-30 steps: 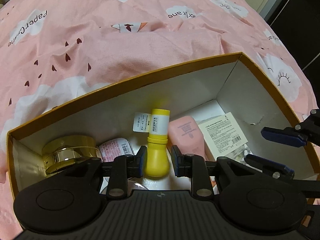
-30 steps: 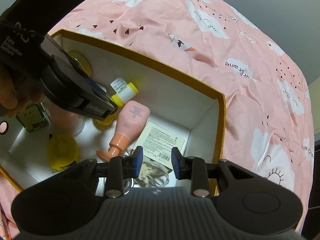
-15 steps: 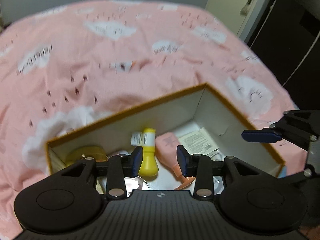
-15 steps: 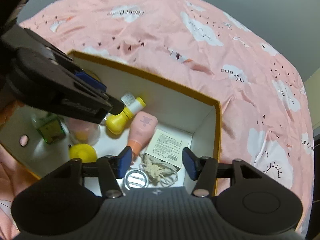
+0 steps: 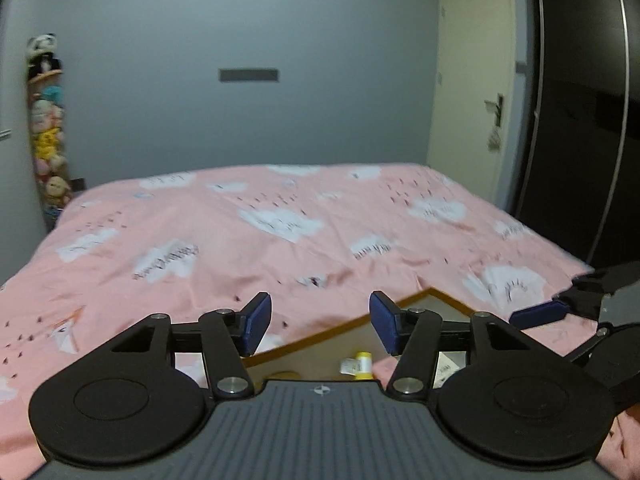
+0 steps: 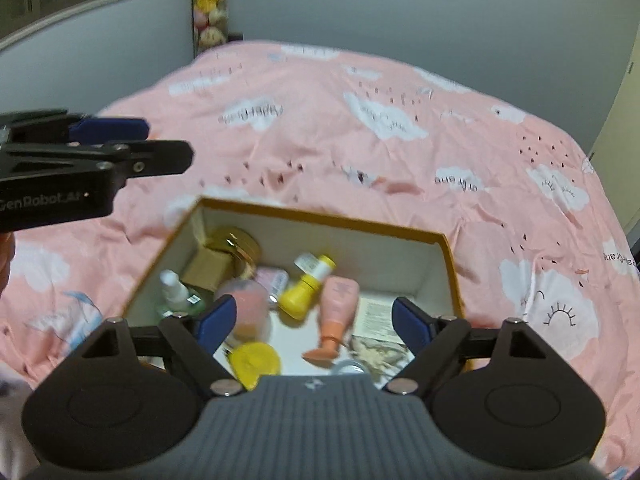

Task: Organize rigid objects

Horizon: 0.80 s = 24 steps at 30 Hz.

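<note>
Only right wrist shows the gold jar (image 6: 236, 246)

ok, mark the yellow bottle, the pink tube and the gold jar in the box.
yellow bottle (image 6: 298, 300): right wrist view, on its round body.
pink tube (image 6: 339, 300): right wrist view, on its flat body.
gold jar (image 6: 236, 245): right wrist view, on its lid.

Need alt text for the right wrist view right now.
An open cardboard box on a pink cloud-print bedspread holds a yellow bottle, a pink tube, a gold jar and other toiletries. The right hand-held gripper hangs open and empty above it; the left hand-held gripper shows at left.
</note>
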Available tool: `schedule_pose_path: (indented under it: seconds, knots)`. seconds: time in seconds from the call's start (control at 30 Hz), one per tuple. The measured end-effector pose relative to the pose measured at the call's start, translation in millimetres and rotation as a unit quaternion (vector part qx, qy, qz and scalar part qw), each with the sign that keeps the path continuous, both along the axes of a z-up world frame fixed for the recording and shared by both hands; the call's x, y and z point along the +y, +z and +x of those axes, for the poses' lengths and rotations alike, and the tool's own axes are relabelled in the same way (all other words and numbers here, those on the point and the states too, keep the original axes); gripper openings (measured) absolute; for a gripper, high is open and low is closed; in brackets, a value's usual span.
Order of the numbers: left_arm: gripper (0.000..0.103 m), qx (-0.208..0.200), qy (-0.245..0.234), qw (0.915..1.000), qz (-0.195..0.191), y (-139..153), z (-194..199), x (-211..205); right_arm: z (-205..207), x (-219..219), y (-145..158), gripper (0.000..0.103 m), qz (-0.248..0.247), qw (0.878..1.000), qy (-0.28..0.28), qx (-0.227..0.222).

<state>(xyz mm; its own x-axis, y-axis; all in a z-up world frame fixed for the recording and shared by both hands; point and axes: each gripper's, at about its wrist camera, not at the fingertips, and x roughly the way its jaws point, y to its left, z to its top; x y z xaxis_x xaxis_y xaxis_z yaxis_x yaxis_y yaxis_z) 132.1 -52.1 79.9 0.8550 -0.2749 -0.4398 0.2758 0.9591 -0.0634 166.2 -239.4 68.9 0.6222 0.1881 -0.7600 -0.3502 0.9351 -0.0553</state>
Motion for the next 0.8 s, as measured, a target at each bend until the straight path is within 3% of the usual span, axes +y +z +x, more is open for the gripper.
schedule_pose_path:
  seconds: [0.07,0.2,0.47,0.6,0.8]
  knots:
    - [0.088,-0.023,0.015,0.9995,-0.013,1,-12,11,-12,5,5,0.089,0.013,1.0,-0.006,-0.023]
    - [0.102,-0.052,0.043,0.9977,0.007,-5,-33,22,-39,12,8,0.093,0.034,0.996,-0.026,-0.073]
    - [0.103,-0.005,0.095,0.9955,0.001,-43,-48,30,-77,20,-13,0.1,0.033,0.988,-0.085,-0.126]
    - [0.103,0.052,0.098,0.9938,-0.009,-69,-46,34,-78,26,-37,0.1,0.008,0.989,-0.097,-0.111]
    - [0.103,0.071,0.102,0.9922,0.007,-88,-53,32,-73,27,-65,0.1,0.008,0.993,-0.101,-0.065]
